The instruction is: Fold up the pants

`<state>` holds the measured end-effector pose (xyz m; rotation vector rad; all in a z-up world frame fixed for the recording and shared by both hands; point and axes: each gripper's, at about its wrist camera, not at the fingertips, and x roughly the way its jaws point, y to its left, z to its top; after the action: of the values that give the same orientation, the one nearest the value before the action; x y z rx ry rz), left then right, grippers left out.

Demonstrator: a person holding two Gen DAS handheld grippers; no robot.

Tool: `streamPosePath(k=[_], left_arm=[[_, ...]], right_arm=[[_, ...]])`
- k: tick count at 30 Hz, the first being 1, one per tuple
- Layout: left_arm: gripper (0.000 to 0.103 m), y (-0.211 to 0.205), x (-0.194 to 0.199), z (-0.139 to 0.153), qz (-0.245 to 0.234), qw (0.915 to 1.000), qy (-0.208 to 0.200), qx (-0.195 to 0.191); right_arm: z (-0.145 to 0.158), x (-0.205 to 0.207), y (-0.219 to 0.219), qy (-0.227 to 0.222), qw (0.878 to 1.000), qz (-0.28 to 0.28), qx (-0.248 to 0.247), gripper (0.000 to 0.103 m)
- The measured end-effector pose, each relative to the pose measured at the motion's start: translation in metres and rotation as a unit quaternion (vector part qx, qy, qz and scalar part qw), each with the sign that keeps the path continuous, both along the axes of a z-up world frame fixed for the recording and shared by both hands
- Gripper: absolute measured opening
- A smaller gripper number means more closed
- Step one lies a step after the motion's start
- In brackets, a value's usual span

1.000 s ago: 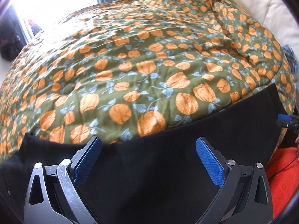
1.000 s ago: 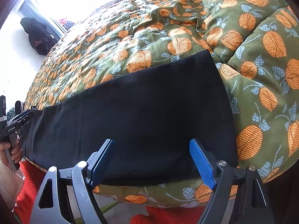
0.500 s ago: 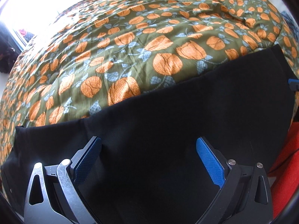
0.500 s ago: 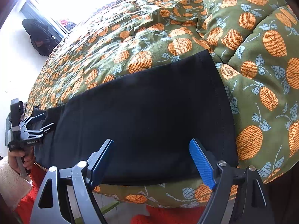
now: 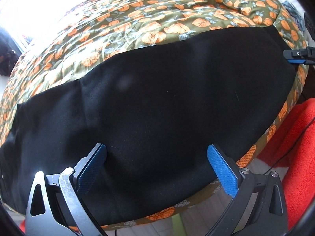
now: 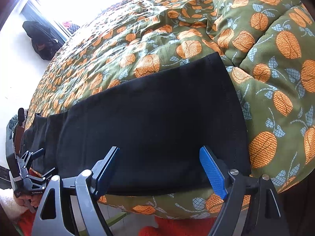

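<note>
Your left claw [image 5: 156,167] and right claw [image 6: 159,169] both stand wide open, holding nothing. The black pants [image 5: 157,108] lie flat along the bed [image 5: 137,19] edge at 12 o'clock, positioned for grasping.

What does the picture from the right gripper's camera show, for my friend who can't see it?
Black pants lie flat along the near edge of a bed covered by a green quilt with orange fruit. The right gripper hovers over them, open and holding nothing. The left gripper shows at the far left, by the pants' other end.
</note>
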<state>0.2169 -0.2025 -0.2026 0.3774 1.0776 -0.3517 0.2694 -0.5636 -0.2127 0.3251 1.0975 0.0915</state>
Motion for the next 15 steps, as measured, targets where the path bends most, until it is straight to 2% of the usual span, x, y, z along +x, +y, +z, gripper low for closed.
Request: streamPosePath(k=[15], left_arm=[[0.102, 0.0012, -0.0045, -0.0021, 0.013, 0.9999, 0.003, -0.003]], right_arm=[[0.0002, -0.0012, -0.0005, -0.001, 1.000, -0.001, 0.003, 0.082]])
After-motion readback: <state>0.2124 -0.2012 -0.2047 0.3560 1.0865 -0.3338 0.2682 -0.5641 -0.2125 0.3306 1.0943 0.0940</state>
